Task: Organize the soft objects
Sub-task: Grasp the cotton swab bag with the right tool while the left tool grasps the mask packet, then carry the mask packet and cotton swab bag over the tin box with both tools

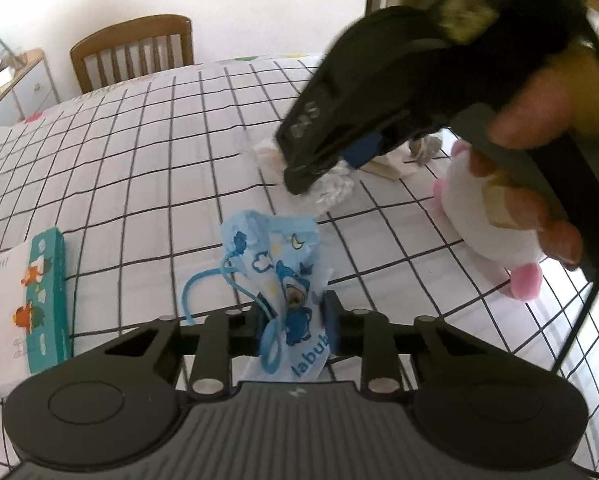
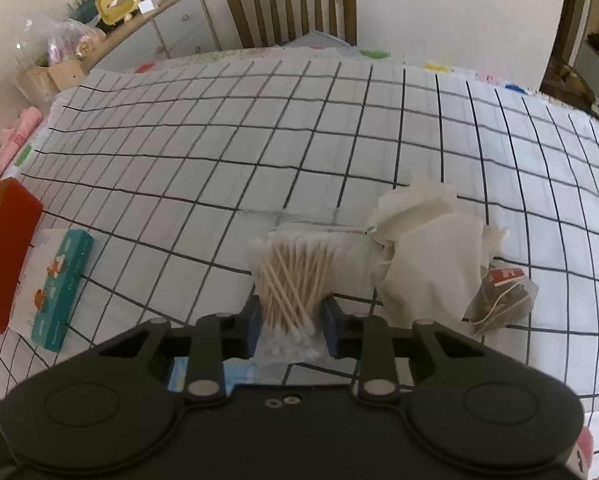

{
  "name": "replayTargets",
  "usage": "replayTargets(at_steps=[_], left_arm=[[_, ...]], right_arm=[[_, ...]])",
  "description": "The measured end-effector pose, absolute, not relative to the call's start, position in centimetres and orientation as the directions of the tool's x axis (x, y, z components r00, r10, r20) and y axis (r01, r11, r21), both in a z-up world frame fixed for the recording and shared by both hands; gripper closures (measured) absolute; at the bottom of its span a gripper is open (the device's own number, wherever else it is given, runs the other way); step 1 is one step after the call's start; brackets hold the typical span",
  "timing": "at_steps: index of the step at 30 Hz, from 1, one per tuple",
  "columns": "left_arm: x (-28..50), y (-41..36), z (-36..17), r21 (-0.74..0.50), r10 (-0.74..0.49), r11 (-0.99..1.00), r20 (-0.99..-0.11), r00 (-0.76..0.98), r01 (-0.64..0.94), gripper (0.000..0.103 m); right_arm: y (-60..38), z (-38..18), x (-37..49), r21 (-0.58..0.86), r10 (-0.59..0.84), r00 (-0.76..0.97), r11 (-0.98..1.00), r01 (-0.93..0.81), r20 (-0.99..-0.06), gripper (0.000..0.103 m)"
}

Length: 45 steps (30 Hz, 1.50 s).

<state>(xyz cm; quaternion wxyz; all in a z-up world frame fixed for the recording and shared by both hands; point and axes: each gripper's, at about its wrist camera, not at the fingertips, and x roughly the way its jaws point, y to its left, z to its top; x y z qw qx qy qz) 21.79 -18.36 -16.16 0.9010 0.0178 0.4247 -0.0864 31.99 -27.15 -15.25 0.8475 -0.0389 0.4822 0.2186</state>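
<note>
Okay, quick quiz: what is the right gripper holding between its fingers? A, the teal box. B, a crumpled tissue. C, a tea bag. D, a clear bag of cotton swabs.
D: the right gripper has its fingers closed on the clear bag of cotton swabs, while the crumpled tissue, tea bag and teal box lie apart on the checked cloth.
</note>
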Motion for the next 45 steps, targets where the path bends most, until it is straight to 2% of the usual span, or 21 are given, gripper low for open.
replayTargets(at_steps=[10,25,45], left_arm=[[20.0,-15.8,-15.0,-0.065,-0.122,0.992,-0.746,0.655,0.110,0.086],[17.6,-8.2,-10.6,-0.175,-0.134,0.984,-0.714,0.688,0.010,0.086],[12.6,3.5,-5.3,-0.166,-0.070,0.984,-0.678,0.732,-0.060,0.086]], right_arm=[[-27.4,-12.9,29.8,0.187,0.398,0.466,0.881,-0.435,-0.790,0.073],[-25.4,-7.4,24.0,0.180,0.466,0.492,0.834,-0.521,-0.735,0.073],[-13.6,-4.5,19.5,0.204,0.559,0.442,0.751,-0.627,-0.701,0.073]])
